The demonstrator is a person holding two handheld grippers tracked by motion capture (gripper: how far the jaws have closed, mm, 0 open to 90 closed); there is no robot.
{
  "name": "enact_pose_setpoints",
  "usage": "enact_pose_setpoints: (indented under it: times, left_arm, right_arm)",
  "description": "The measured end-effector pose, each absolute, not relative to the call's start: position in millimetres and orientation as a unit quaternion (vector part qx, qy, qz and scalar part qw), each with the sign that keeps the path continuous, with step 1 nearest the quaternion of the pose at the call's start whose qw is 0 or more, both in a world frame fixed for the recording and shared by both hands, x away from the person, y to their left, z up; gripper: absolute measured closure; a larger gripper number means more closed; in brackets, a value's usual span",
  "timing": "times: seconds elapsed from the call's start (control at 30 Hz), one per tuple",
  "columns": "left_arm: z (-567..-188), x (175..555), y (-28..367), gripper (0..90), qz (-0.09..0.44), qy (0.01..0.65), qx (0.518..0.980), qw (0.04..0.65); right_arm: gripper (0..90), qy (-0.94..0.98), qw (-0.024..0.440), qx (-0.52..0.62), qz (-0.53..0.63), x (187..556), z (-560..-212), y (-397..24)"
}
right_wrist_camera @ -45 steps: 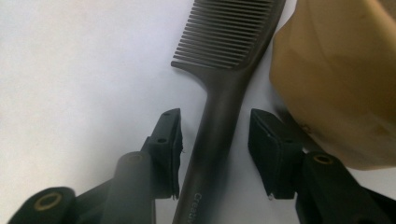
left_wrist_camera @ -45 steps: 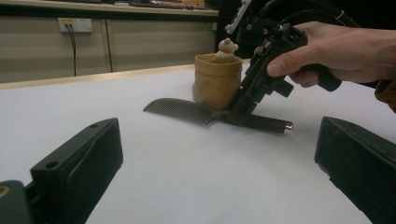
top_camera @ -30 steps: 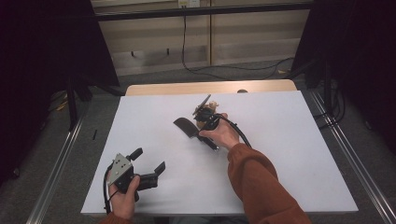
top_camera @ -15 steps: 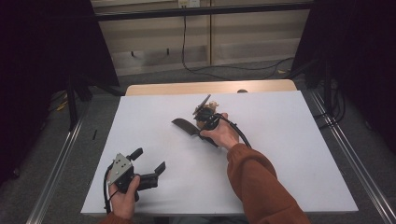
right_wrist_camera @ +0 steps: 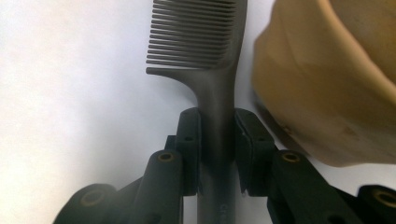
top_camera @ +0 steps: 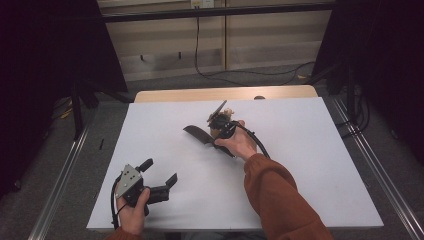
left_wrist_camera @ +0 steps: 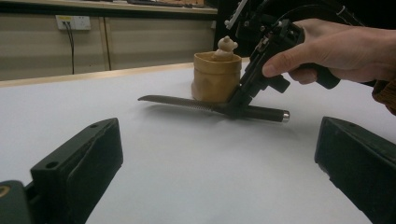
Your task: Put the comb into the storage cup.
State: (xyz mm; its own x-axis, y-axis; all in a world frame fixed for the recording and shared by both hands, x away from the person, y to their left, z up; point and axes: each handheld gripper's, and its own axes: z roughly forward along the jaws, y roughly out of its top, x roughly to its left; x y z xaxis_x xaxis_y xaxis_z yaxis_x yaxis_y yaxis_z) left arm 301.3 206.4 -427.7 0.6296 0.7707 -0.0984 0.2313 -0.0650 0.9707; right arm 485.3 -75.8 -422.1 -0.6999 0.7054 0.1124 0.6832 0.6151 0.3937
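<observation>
While the person's left hand (top_camera: 131, 212) rests at the near edge of the white table (top_camera: 320, 165), the left gripper (top_camera: 161, 176) it holds has its two black jaws spread wide with nothing between them; seen from that gripper's own view, bare tabletop lies in the gap. Farther out, beyond those jaws, the person's right hand (top_camera: 239, 144) holds the right gripper (right_wrist_camera: 217, 140) angled down, and its jaws are clamped on the handle of a dark comb (right_wrist_camera: 205, 56), just behind where the teeth begin. From the left gripper view the comb (left_wrist_camera: 187, 103) appears level and low over the table; whether it touches the surface cannot be told. The toothed end runs forward past the jaw tips, and the metal-tipped handle end sticks out behind them. Just beside one jaw, beyond the comb, stands a small tan pot (left_wrist_camera: 217, 77) with a little bear figure (left_wrist_camera: 226, 45) in its top. Judging from this, the main risk is the pot: it sits so near the jaw that a sideways swing could knock it over. The handle is narrow and smooth, so the comb might also twist or slip in the grip if its teeth catch the table.
</observation>
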Motion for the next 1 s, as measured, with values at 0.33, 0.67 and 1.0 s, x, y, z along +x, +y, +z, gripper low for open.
enact_pose_setpoints:
  times: [0.33, 0.67, 1.0]
  left_arm:
    - [-428, 302, 206, 1.1, 0.232, 0.364, 0.692, 0.579]
    - [-429, 302, 206, 1.1, 0.231, 0.363, 0.693, 0.579]
    - [-428, 302, 207, 1.1, 0.233, 0.364, 0.692, 0.578]
  right_arm:
    - [72.8, 0.890, 0.020, 0.386, 0.243, 481, -408, -82]
    - [72.8, 0.886, 0.024, 0.380, 0.267, 475, -399, -86]
    - [72.8, 0.878, 0.028, 0.375, 0.297, 469, -394, -92]
